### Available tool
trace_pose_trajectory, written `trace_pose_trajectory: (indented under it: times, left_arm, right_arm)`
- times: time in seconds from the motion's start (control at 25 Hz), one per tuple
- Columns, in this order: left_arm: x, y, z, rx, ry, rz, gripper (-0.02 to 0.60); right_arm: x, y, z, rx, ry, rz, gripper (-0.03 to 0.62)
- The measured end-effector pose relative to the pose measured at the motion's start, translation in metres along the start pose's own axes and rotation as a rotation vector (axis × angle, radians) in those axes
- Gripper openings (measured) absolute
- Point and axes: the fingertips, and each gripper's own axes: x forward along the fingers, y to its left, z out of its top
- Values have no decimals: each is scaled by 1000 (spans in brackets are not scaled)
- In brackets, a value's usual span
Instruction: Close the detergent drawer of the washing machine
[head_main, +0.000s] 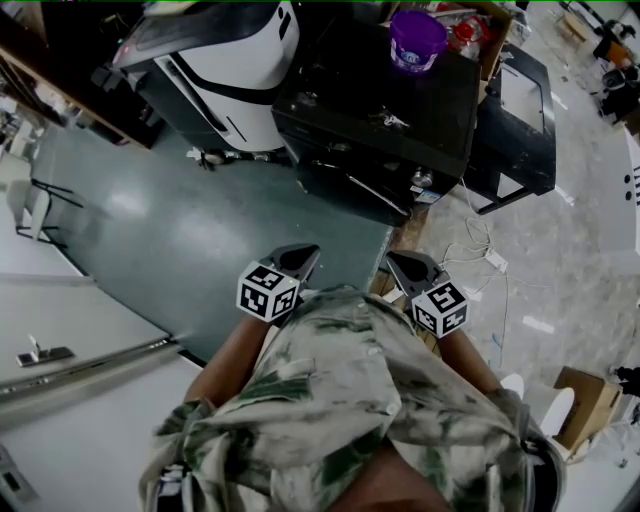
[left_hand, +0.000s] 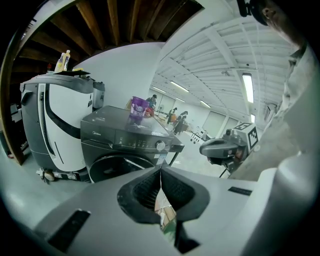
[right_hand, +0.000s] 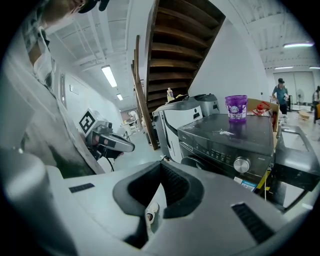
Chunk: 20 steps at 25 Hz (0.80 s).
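A dark front-loading washing machine (head_main: 380, 130) stands ahead of me, with a purple bucket (head_main: 417, 40) on its lid. In the left gripper view its control panel (left_hand: 132, 137) with a round knob (left_hand: 160, 145) faces me, and the drawer front at the panel's left end looks level with it. My left gripper (head_main: 300, 262) and right gripper (head_main: 400, 265) hang side by side close to my body, well short of the machine. Each is shut with nothing between its jaws, as the left gripper (left_hand: 160, 170) and the right gripper (right_hand: 161, 162) show in their own views.
A white-and-black appliance (head_main: 230, 60) stands left of the washer, and a black metal cart (head_main: 520, 110) to its right. Cables (head_main: 470, 250) trail over the floor near the washer's corner. A white table (head_main: 60, 330) lies at my left, a cardboard box (head_main: 585, 400) at my right.
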Motion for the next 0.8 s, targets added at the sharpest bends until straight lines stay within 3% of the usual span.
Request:
trace_pose_trajectory:
  times: [0.6,0.8]
  left_arm:
    - [8,3,-6,-30,29,2,25]
    - [2,21,-8,-39,34,34,25]
  right_arm:
    - [-1,-4,-10,20,14,0,21]
    - [12,-3,-9,13,17,18,21]
